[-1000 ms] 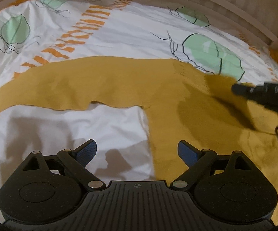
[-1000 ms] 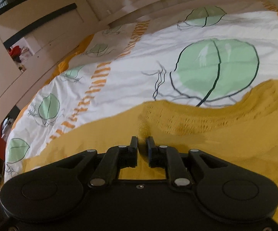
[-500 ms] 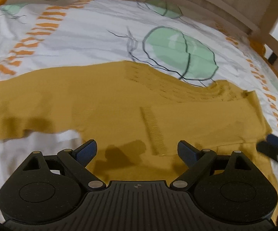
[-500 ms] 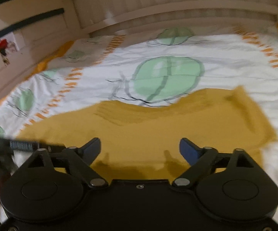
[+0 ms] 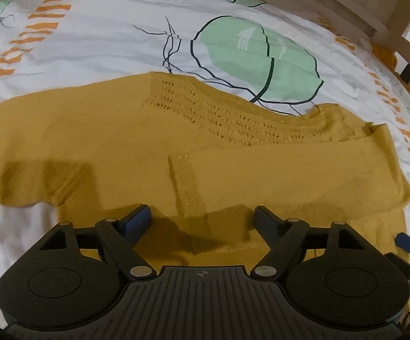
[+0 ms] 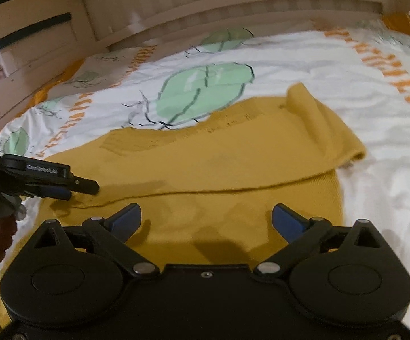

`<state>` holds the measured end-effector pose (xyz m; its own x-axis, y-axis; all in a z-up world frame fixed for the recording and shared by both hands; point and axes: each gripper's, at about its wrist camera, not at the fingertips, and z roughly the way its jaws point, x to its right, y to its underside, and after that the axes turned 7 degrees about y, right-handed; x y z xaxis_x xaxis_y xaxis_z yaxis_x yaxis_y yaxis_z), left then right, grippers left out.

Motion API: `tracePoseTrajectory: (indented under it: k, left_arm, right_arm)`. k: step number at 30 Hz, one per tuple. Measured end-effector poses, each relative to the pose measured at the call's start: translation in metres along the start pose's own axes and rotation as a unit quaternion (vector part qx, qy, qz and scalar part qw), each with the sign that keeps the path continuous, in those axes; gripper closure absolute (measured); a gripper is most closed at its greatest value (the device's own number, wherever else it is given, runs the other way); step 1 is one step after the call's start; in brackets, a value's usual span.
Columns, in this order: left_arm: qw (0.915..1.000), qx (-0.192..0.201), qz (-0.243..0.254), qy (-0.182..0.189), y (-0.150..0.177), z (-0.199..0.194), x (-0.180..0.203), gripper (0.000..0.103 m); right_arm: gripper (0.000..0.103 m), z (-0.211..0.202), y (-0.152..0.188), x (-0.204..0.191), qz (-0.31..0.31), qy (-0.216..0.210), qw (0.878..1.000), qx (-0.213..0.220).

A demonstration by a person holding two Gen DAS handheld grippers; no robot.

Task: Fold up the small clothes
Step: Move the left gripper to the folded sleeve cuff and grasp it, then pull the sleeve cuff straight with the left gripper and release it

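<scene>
A mustard-yellow knit sweater (image 5: pixel 137 147) lies flat on the bed; it also shows in the right wrist view (image 6: pixel 233 158). Its right sleeve (image 5: pixel 304 175) is folded across the body; the left sleeve (image 5: pixel 20 147) stretches out to the left. My left gripper (image 5: pixel 202 218) is open and empty, just above the sweater's lower body. My right gripper (image 6: pixel 206 218) is open and empty over the lower body near the folded sleeve (image 6: pixel 261 167). The left gripper's fingers (image 6: pixel 63 184) show at the left of the right wrist view.
The bed has a white cover (image 5: pixel 105 36) with green leaf prints (image 5: pixel 256 56) and orange stripes. A wooden slatted bed frame (image 6: pixel 233 8) runs along the far side. A wooden post (image 5: pixel 403 28) stands at the far right.
My right gripper let go of the sleeve after laying it across the sweater's body, opened and drew back. My left gripper shifted right over the sweater's body.
</scene>
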<state>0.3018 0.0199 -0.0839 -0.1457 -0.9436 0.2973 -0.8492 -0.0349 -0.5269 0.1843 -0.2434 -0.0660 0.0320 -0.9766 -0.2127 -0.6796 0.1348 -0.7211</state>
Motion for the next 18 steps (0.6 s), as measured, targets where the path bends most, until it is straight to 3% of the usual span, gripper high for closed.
tracePoseTrajectory:
  k: [2,4,7,12,18]
  left_arm:
    - [1.0,0.006,-0.003,-0.002,-0.002,0.003,0.002,0.038]
    - [0.9999,0.008,-0.005,-0.001,-0.003,0.004,0.004,0.068]
    - [0.9997,0.019,0.004,-0.012,-0.004,0.001,0.007,0.1]
    - [0.9964,0.071,0.034,-0.032,-0.011,-0.024,0.012,0.1]
    - [0.9912,0.106,0.048,-0.063,-0.027,-0.047,0.004,0.1]
  right_arm:
    - [0.003,0.003,0.002,0.002,0.01,0.001,1.0,-0.007]
    - [0.003,0.004,0.001,0.002,0.015,-0.001,1.0,-0.008]
    - [0.003,0.003,0.0,-0.001,0.013,-0.003,1.0,-0.007]
    - [0.003,0.003,0.002,-0.003,0.014,-0.003,1.0,-0.014]
    - [0.003,0.005,0.003,-0.007,0.001,0.006,1.0,-0.018]
